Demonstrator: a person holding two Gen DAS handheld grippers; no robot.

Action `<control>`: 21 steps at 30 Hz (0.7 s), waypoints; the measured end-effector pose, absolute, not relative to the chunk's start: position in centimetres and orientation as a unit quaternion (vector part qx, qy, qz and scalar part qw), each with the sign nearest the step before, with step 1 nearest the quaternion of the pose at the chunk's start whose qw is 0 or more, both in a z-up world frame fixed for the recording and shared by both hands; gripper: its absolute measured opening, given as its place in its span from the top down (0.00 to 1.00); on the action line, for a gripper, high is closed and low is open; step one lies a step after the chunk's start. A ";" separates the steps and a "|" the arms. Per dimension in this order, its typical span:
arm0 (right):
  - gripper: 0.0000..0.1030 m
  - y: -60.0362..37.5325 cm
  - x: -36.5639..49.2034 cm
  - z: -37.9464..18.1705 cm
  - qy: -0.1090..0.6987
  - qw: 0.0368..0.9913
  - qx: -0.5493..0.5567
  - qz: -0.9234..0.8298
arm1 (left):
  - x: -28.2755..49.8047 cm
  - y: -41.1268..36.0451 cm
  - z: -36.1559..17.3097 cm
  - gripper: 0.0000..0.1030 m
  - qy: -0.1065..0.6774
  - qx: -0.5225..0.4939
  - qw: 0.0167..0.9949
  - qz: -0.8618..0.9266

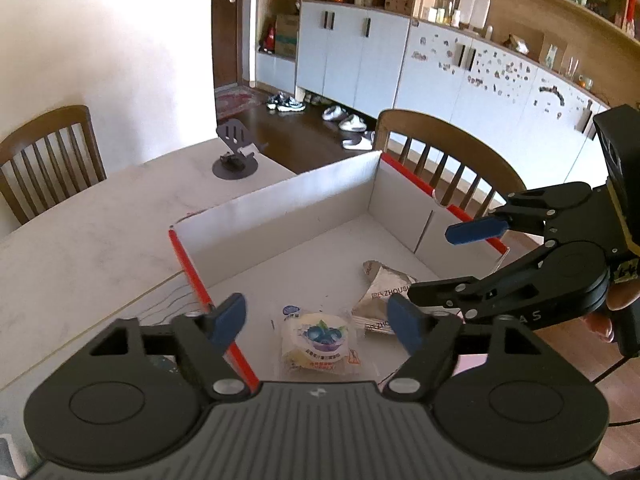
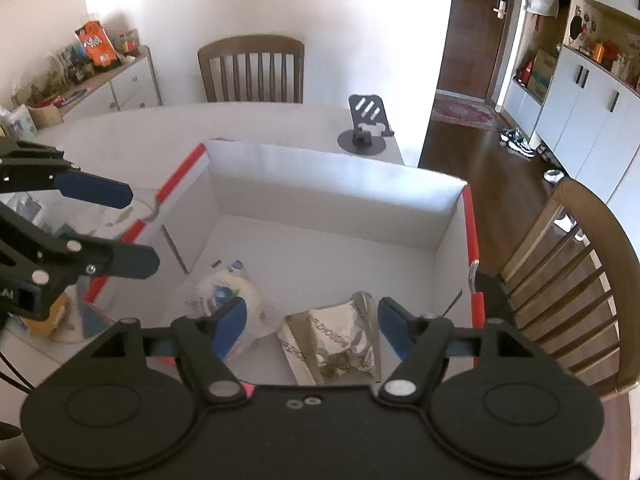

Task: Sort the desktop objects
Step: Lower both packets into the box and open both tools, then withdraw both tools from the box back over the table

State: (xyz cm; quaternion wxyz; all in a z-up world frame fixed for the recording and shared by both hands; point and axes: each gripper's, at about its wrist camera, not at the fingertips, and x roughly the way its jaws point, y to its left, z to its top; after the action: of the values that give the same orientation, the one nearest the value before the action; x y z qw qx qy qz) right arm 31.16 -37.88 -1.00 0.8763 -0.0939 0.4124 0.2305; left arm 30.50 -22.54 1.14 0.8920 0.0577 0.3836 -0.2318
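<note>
White cabinets and wooden chairs ring the pale dining table [image 1: 80, 240] where we work. On it stands a white cardboard box [image 1: 280, 204] with red rims, and both task things lie on its floor. One is a silvery foil packet [image 2: 336, 344] printed "ZHOUSH…", the rest cut off by our own finger. At its 9 o'clock lies a clear-wrapped round pastry [image 1: 318, 340] with a blueberry picture; its small label print we cannot read.

Our left gripper [image 1: 316, 320] hangs over the pastry, jaws spread, nothing between them. Our right gripper [image 2: 310, 322] hovers above the foil packet, jaws likewise apart and empty.

At 11 o'clock beyond the box sits a dark phone stand [image 2: 366, 128]. An orange bag [image 2: 96, 44] on the far sideboard carries lettering too blurred for us to make out. Things left of the box in the right wrist view are hidden behind the left gripper.
</note>
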 end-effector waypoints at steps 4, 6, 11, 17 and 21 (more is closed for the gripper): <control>0.25 -37.7 30.3 -0.1 0.401 0.883 -0.083 0.230 | 29.7 -21.7 1.8 0.20 0.374 0.057 0.897 -0.230; 0.23 -37.6 29.9 0.3 0.398 0.886 -0.077 0.225 | 29.3 -21.2 2.1 0.19 0.370 0.057 0.899 -0.227; 0.18 -36.9 28.5 1.1 0.391 0.891 -0.071 0.220 | 28.2 -19.9 2.2 0.16 0.368 0.057 0.900 -0.226; 0.17 -35.3 26.9 1.6 0.387 0.895 -0.062 0.214 | 26.9 -17.9 2.2 0.06 0.364 0.059 0.903 -0.221; 0.17 -34.0 25.6 1.9 0.382 0.898 -0.056 0.211 | 26.0 -16.2 2.1 0.04 0.362 0.054 0.905 -0.217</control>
State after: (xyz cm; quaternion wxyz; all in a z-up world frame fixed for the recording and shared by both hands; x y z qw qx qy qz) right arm 25.62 -33.99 1.85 0.8977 -0.0562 0.3825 0.2112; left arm 26.01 -16.16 2.14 0.9049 0.0538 0.3622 -0.2168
